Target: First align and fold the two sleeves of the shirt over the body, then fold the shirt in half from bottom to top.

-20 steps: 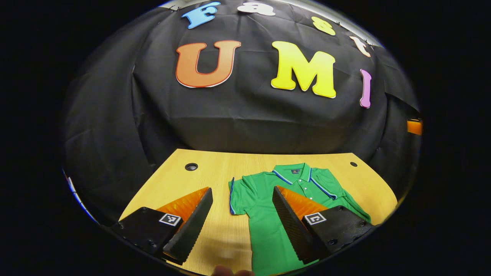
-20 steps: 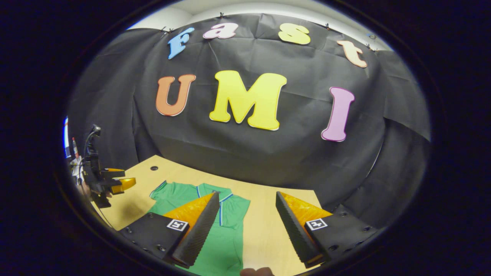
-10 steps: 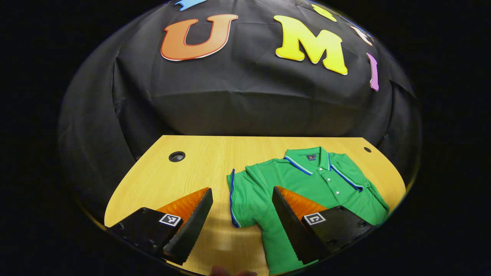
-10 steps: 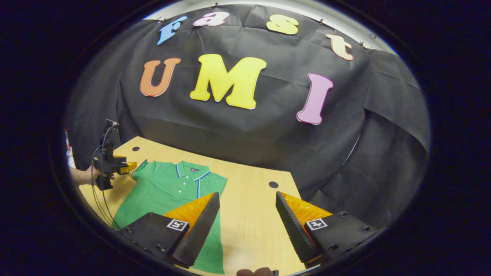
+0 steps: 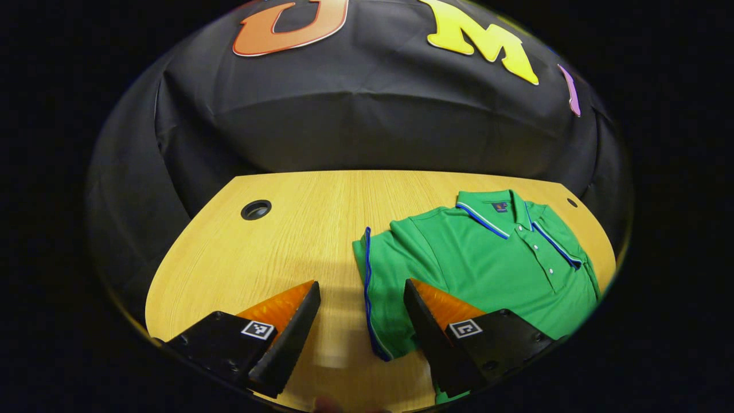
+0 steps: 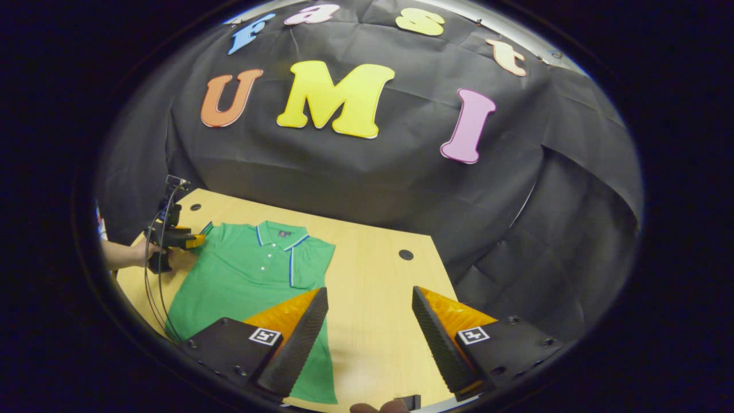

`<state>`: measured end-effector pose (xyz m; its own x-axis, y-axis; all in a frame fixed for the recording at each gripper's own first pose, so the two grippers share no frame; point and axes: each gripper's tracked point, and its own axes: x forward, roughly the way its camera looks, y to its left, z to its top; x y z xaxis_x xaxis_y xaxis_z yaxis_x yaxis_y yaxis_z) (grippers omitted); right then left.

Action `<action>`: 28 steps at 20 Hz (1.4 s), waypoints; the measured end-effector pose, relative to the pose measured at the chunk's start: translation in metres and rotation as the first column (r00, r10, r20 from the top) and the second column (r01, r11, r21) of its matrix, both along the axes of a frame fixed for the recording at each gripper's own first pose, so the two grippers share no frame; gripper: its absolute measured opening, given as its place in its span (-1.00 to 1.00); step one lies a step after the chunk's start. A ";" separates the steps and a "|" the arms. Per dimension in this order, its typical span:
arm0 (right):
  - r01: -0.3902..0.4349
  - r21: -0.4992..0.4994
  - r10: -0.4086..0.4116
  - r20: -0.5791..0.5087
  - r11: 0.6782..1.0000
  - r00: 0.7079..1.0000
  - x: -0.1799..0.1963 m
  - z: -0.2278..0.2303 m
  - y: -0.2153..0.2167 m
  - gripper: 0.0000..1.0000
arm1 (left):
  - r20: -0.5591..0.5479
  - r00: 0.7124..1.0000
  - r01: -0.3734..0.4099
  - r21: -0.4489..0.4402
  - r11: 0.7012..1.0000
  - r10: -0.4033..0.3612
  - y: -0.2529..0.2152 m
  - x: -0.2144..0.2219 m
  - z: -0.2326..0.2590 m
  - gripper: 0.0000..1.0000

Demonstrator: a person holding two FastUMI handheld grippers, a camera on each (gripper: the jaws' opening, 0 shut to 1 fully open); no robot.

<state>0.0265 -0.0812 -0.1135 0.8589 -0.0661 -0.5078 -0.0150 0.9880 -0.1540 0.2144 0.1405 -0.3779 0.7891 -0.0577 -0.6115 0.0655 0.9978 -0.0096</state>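
A green polo shirt (image 5: 487, 258) with blue-and-white trim lies flat on the wooden table (image 5: 275, 246), collar toward the wall. Its spread sleeve (image 5: 381, 287), edged in blue, reaches between the fingers of my left gripper (image 5: 360, 285), which is open just above it. In the right gripper view the shirt (image 6: 241, 281) lies at the left. My right gripper (image 6: 369, 292) is open over bare table beside the shirt's straight side edge, its left finger (image 6: 298, 338) over the lower body. The left gripper (image 6: 175, 238) shows there at the far sleeve, held by a hand (image 6: 129, 252).
The table has round cable holes (image 5: 256, 209) (image 5: 572, 202) (image 6: 406, 254) near its back edge. Black cloth wall stands right behind the table. A cable (image 6: 152, 287) hangs from the left gripper past the table's left edge. Bare wood (image 6: 378, 287) lies right of the shirt.
My left gripper has dropped and moved in toward the spread sleeve, which now lies between its fingers. The right gripper view has shifted so the whole shirt shows. Both stay open.
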 end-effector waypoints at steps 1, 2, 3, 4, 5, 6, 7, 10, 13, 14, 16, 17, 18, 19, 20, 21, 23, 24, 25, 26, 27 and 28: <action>0.006 0.008 -0.005 -0.008 1.000 1.000 0.000 -0.002 -0.001 0.86 | -0.006 1.000 0.001 0.013 1.000 -0.001 0.001 0.001 -0.002 0.87; 0.012 0.023 -0.012 -0.014 1.000 1.000 0.000 -0.005 -0.001 0.91 | -0.015 1.000 0.008 0.015 1.000 -0.008 0.000 0.002 -0.004 0.84; 0.021 0.039 -0.021 -0.019 0.999 1.000 0.000 -0.006 -0.001 0.91 | -0.024 1.000 0.017 0.004 1.000 -0.017 -0.004 0.001 -0.005 0.74; 0.031 0.051 -0.030 -0.023 0.998 0.999 0.000 -0.008 -0.003 0.92 | -0.030 0.999 0.018 0.001 1.000 -0.018 -0.006 0.001 -0.006 0.65; 0.038 0.051 -0.036 -0.027 0.998 0.999 0.000 -0.010 -0.005 0.92 | -0.044 0.999 0.019 0.007 1.000 -0.018 -0.007 0.001 -0.010 0.33; 0.042 0.031 -0.041 -0.032 0.999 0.999 -0.001 -0.014 -0.010 0.91 | -0.043 0.999 0.018 0.017 1.000 -0.017 -0.008 0.002 -0.009 0.00; 0.039 0.015 -0.039 -0.035 0.999 0.999 -0.002 -0.016 -0.014 0.86 | -0.044 0.999 0.021 0.021 1.000 -0.020 -0.010 0.005 -0.009 -0.33; 0.030 0.004 -0.030 -0.029 1.000 0.999 -0.004 -0.013 -0.016 0.91 | -0.077 0.997 0.010 0.023 1.000 -0.008 -0.012 0.006 -0.007 -0.83; 0.016 -0.002 -0.016 -0.019 1.000 1.000 -0.006 -0.018 -0.017 0.90 | -0.083 0.997 -0.011 -0.020 1.000 0.009 -0.014 0.007 0.004 -0.88; 0.010 0.000 -0.010 -0.020 1.000 1.000 -0.007 -0.020 -0.017 0.90 | -0.076 0.997 -0.015 -0.020 1.000 0.014 -0.012 0.008 0.011 -0.89; 0.003 0.016 -0.002 -0.013 1.000 1.000 -0.009 -0.022 -0.017 0.91 | -0.063 0.998 -0.008 -0.021 1.000 0.007 -0.016 0.009 0.028 -0.88; 0.002 0.027 -0.002 -0.013 1.000 1.000 -0.010 -0.023 -0.018 0.91 | -0.054 0.999 0.001 -0.020 1.000 -0.002 -0.020 0.010 0.036 -0.88; 0.002 0.041 -0.002 -0.014 0.999 1.000 -0.011 -0.026 -0.020 0.91 | -0.046 0.999 0.015 -0.015 1.000 -0.015 -0.027 0.012 0.044 -0.88; 0.004 0.056 -0.003 -0.012 0.998 1.000 -0.011 -0.027 -0.021 0.91 | -0.037 0.999 0.029 -0.012 1.000 -0.030 -0.035 0.013 0.052 -0.88; 0.009 0.066 -0.009 -0.007 0.998 1.000 -0.011 -0.027 -0.024 0.90 | -0.029 0.999 0.045 -0.011 0.999 -0.045 -0.044 0.014 0.060 -0.88; 0.016 0.077 -0.016 -0.002 0.997 1.000 -0.011 -0.027 -0.029 0.90 | -0.024 0.998 0.061 -0.011 0.998 -0.061 -0.056 0.015 0.066 -0.88; 0.038 0.101 -0.039 0.008 0.994 0.999 -0.013 -0.026 -0.039 0.90 | -0.017 0.996 0.082 -0.021 0.996 -0.082 -0.083 0.015 0.073 -0.88; 0.050 0.115 -0.051 0.012 0.992 0.999 -0.015 -0.027 -0.044 0.90 | -0.017 0.996 0.089 -0.026 0.996 -0.089 -0.096 0.016 0.075 -0.88; 0.059 0.127 -0.060 0.008 0.990 0.998 -0.017 -0.029 -0.049 0.91 | -0.021 0.995 0.100 -0.036 0.994 -0.101 -0.111 0.015 0.076 -0.88; 0.067 0.134 -0.068 0.006 0.989 0.998 -0.020 -0.030 -0.053 0.91 | -0.028 0.993 0.112 -0.049 0.993 -0.113 -0.126 0.013 0.075 -0.88; 0.074 0.136 -0.076 0.008 0.988 0.997 -0.022 -0.030 -0.059 0.91 | -0.035 0.992 0.122 -0.061 0.991 -0.124 -0.139 0.012 0.074 -0.88; 0.080 0.135 -0.082 0.012 0.988 0.997 -0.024 -0.030 -0.064 0.91 | -0.038 0.991 0.128 -0.068 0.989 -0.131 -0.148 0.011 0.073 -0.88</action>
<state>0.0030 -0.1451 -0.1432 0.8624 -0.0681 -0.5017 0.0675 0.9975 -0.0193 0.2259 -0.0079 -0.3046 0.7459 -0.1986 -0.6358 0.1922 0.9781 -0.0801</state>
